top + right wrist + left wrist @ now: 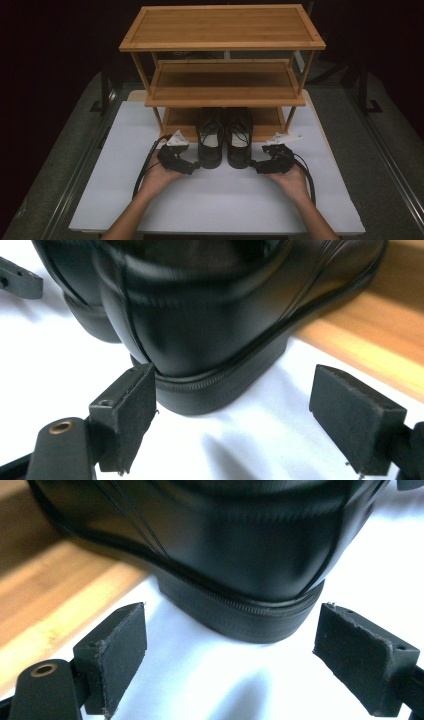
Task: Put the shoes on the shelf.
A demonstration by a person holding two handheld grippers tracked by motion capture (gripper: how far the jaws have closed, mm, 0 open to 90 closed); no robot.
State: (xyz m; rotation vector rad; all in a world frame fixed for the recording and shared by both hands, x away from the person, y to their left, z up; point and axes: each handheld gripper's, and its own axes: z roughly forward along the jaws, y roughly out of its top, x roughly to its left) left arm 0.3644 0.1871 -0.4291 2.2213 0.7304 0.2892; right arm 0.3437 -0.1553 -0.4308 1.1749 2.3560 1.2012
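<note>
Two black lace-up shoes stand side by side with their toes on the bottom shelf (176, 121) of a bamboo rack and their heels out on the white table top (225, 200). My left gripper (196, 166) is open at the heel of the left shoe (210, 142). In the left gripper view the heel (225, 545) lies just ahead of the gripper (232, 645), with both pads apart from it. My right gripper (255, 166) is open at the right shoe (239, 142). In the right gripper view that heel (200, 315) sits ahead of the gripper (232, 410), close to the left pad (132, 410).
The three-tier bamboo rack (222, 27) stands at the back of the table, and its middle shelf (225, 82) overhangs the shoes. Bamboo of the bottom shelf (45, 590) runs beside the left heel. A black cable (145, 170) loops from each gripper. Dark floor surrounds the table.
</note>
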